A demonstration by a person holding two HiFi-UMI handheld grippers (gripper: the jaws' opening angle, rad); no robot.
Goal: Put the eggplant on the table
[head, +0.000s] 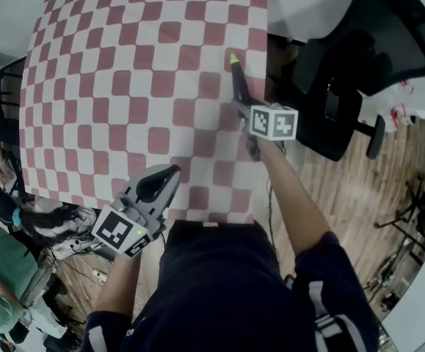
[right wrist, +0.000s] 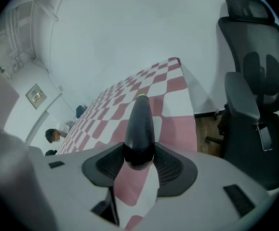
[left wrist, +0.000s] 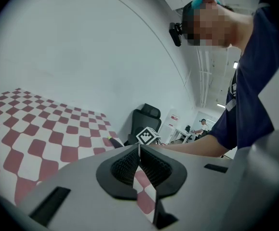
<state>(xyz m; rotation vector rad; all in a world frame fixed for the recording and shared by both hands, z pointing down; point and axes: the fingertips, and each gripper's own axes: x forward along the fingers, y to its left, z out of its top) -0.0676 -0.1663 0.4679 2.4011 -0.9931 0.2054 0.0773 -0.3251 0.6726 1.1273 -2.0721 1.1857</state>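
Right gripper (right wrist: 139, 161) pinching the dark eggplant (right wrist: 140, 129) by its fat end, pads pressed on both sides; green stem tip points away. Left gripper (left wrist: 139, 160) pressed together, nothing between, low by the near edge of the checkered table (head: 124, 86). Eggplant over the red-and-white cloth near the table's right edge; contact with the cloth unclear. Black office chair (right wrist: 252, 95) beyond, right of the table.
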